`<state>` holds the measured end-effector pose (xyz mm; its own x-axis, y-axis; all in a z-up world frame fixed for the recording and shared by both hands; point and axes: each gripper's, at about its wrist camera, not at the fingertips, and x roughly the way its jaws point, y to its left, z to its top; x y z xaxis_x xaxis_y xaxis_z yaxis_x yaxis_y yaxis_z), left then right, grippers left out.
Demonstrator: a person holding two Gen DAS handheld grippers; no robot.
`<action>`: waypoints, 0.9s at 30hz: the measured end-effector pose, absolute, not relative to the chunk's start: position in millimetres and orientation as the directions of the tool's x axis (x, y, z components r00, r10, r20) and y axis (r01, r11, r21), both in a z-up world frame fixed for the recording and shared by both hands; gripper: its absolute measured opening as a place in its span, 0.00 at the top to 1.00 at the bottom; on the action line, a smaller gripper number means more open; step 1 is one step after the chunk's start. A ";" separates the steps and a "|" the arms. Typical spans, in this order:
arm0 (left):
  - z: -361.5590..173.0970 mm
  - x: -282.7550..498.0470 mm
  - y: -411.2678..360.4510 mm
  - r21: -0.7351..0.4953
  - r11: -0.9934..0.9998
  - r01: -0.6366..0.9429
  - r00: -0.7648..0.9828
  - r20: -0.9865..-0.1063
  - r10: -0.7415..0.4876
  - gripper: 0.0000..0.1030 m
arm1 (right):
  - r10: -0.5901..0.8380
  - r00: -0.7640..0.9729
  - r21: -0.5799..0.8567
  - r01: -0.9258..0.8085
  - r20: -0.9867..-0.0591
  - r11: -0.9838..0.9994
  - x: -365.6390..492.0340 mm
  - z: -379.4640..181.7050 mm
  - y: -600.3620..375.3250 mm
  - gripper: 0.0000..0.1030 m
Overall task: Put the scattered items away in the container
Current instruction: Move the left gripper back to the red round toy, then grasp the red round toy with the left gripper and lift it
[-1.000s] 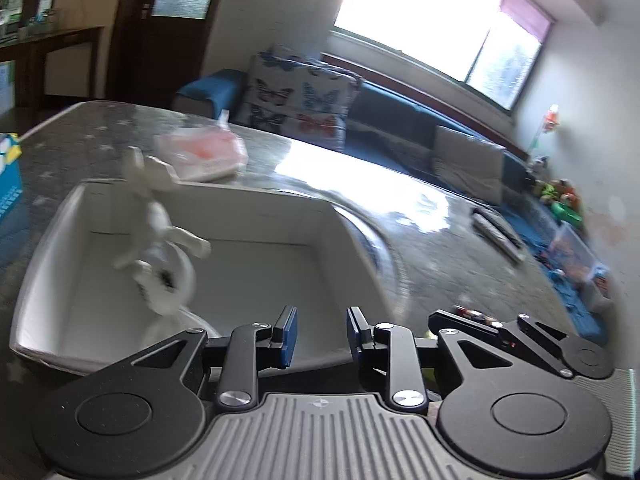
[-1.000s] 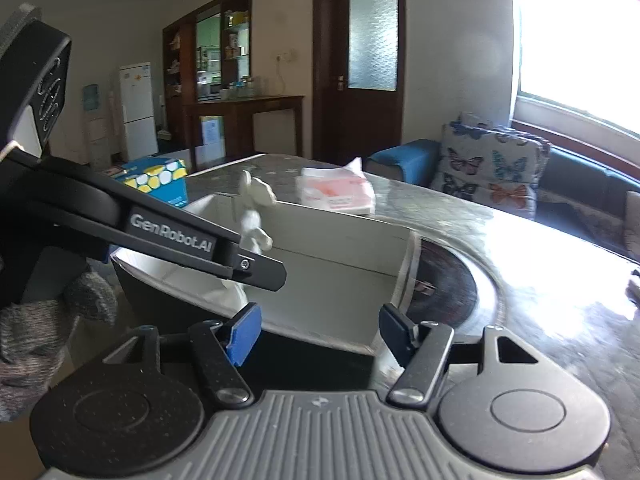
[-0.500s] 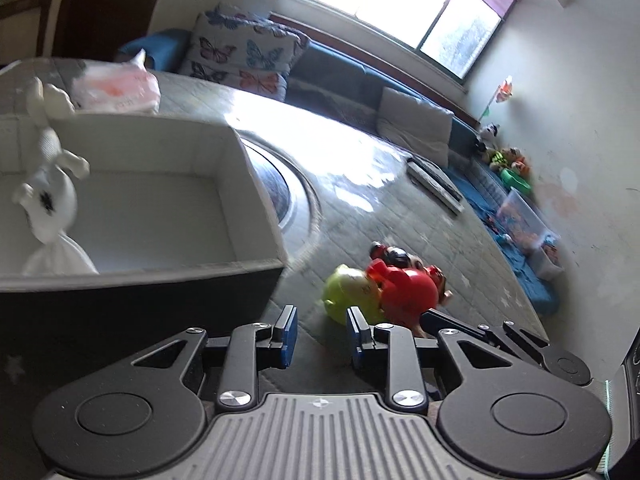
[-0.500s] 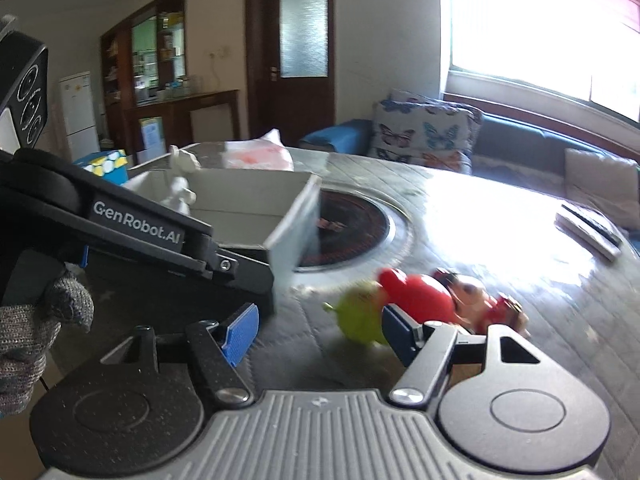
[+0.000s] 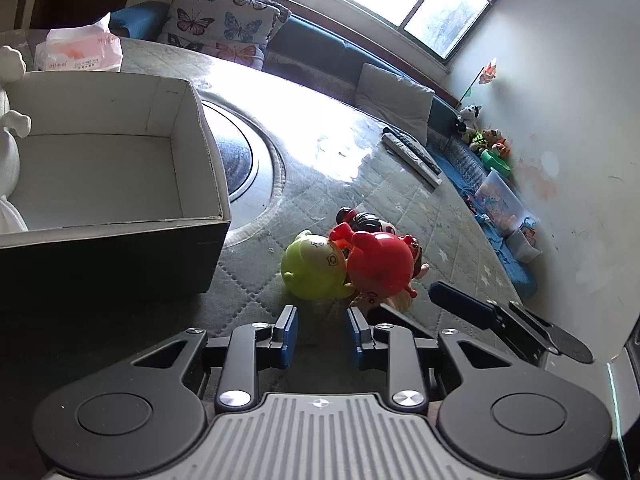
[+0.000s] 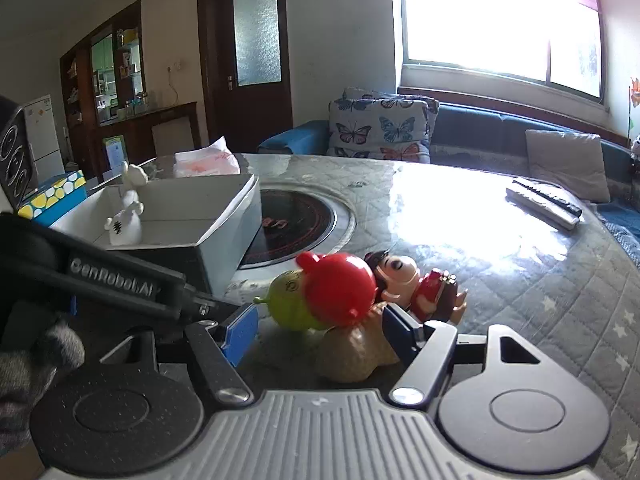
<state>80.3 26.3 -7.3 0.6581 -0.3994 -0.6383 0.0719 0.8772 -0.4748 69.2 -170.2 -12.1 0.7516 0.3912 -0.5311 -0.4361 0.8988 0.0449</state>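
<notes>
1. The scattered toys lie in a tight cluster on the grey quilted counter [image 5: 452, 220], to the right of the open white cardboard box [image 5: 200, 120]: a lime-green round plastic figure [image 5: 310, 270], a glossy red round figure [image 5: 378, 264] leaning on it, a dark-haired doll in red [image 6: 404, 276] just behind, and a tan, lumpy piece [image 6: 352, 354] partly under them.
2. The left claw [image 5: 322, 334] hovers near the green figure with its blue-padded fingers a modest gap apart and nothing between them.
3. The right claw [image 6: 320, 330] is spread wider, empty, its fingers either side of the tan piece and the red figure; this looks like a line-up for the next pick.
4. One white bone-shaped figurine [image 6: 126, 216] already stands inside the box at its left wall, so the tidying seems only begun.
5. The toys touch and overlap, so I judge that closing on one may drag or roll its neighbours; the round ones look slippery.
6. Around them: a dark round inset hotplate [image 6: 296, 224] between box and toys, a pink tissue pack [image 5: 78, 50] beyond the box, a yellow-and-blue carton [image 6: 52, 196] to its left, and two remote controls [image 6: 544, 202] far right. The box's near right corner stands close to the path into it.
</notes>
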 end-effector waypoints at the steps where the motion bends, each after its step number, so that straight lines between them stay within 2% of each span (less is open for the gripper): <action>1: -5.7 81.1 26.7 -0.475 0.877 0.072 0.662 -0.635 -0.398 0.71 | 0.391 0.752 0.047 -0.435 -0.530 0.899 71.6 -12.5 -171.0 0.31; 9: 9.5 90.6 31.8 -0.524 0.847 0.094 0.701 -0.569 -0.430 0.71 | 0.387 0.754 0.059 -0.423 -0.530 0.904 89.4 -16.6 -175.0 0.32; 14: 9.7 107.1 21.6 -0.508 0.855 0.103 0.685 -0.587 -0.431 0.71 | 0.395 0.746 0.059 -0.433 -0.537 0.899 98.1 -20.9 -172.5 0.33; 19: 3.1 119.8 16.0 -0.544 0.832 0.106 0.658 -0.589 -0.469 0.71 | 0.407 0.739 0.072 -0.440 -0.537 0.895 102.1 -24.2 -173.0 0.33; 27: -1.3 128.1 20.4 -0.607 0.789 0.096 0.656 -0.558 -0.509 0.69 | 0.422 0.729 0.085 -0.451 -0.539 0.889 106.8 -28.4 -173.7 0.43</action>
